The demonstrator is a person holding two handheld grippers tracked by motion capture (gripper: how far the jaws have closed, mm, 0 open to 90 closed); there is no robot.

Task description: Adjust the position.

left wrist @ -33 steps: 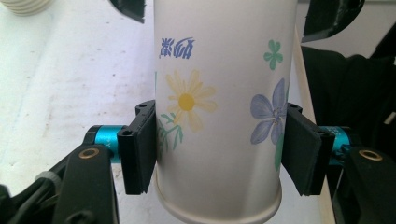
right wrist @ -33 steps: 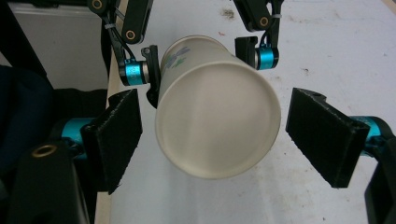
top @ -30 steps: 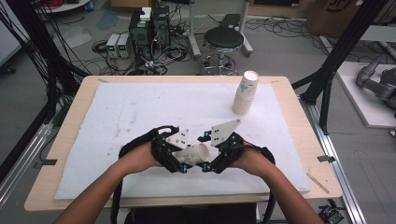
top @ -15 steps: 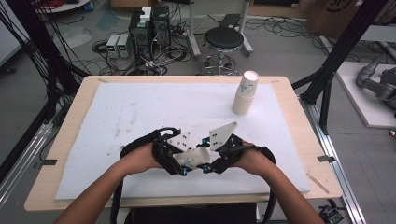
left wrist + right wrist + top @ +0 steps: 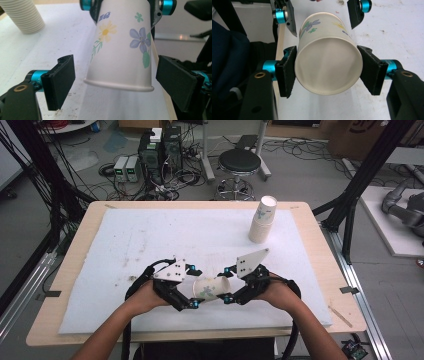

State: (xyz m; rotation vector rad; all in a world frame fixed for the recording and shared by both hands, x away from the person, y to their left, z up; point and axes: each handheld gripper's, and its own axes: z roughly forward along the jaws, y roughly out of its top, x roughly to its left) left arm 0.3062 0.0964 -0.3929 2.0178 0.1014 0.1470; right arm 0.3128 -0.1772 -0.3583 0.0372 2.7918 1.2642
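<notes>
The right gripper (image 5: 328, 72) is closed on a paper cup (image 5: 328, 67): in the right gripper view its two pads are pressed against opposite sides of the cup near the wide, rolled rim, and the open mouth is turned toward that gripper's camera. The cup is held on its side, above the white mat (image 5: 150, 240), between the two grippers. Beyond its narrow base end, the left gripper (image 5: 112, 80) is seen with its jaws spread; they have just been opening, and in the left gripper view a clear gap is left between each pad and the cup wall, so nothing is gripped there.

A hand-over from left to right is judged as good as done: the cup is carried by the right gripper alone. Withdrawing the left gripper and setting the cup down appear to remain. Farther off, beyond both grippers, a stack of cups (image 5: 262, 220) is seen upright on the mat.

The cup is white, tapered and undented, printed with a yellow daisy, blue flowers and green leaves.
</notes>
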